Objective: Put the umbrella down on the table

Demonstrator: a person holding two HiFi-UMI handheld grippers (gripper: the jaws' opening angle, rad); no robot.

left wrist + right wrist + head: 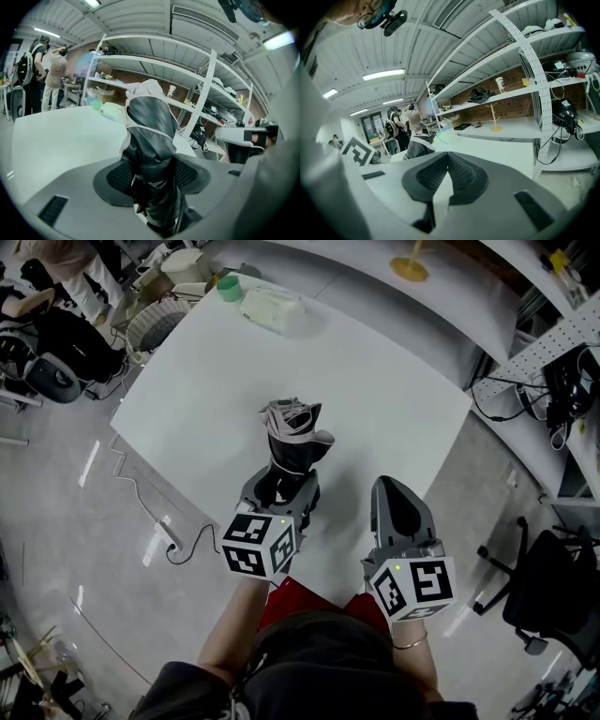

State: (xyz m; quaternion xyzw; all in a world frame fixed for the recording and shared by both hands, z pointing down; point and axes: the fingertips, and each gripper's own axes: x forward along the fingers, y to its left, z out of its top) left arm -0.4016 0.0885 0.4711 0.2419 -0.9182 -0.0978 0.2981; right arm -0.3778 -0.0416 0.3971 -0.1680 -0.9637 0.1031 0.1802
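Observation:
A folded black and grey umbrella (292, 442) stands nearly upright over the near part of the white table (375, 371), its loose canopy end on top. My left gripper (281, 486) is shut on its lower part. In the left gripper view the umbrella (150, 140) fills the gap of the left gripper (152, 176), both pads pressing on its fabric. My right gripper (392, 486) hovers to the right of it over the table's near edge, apart from the umbrella. In the right gripper view the right gripper (446, 157) has its jaw tips meeting, with nothing between them.
At the table's far end sit a green cup (229, 287) and a pale green bundle (272, 310). A black office chair (548, 587) stands right of the table, shelving (553, 343) behind it. A cable (178, 540) lies on the floor at the left. People stand at the far left (44, 75).

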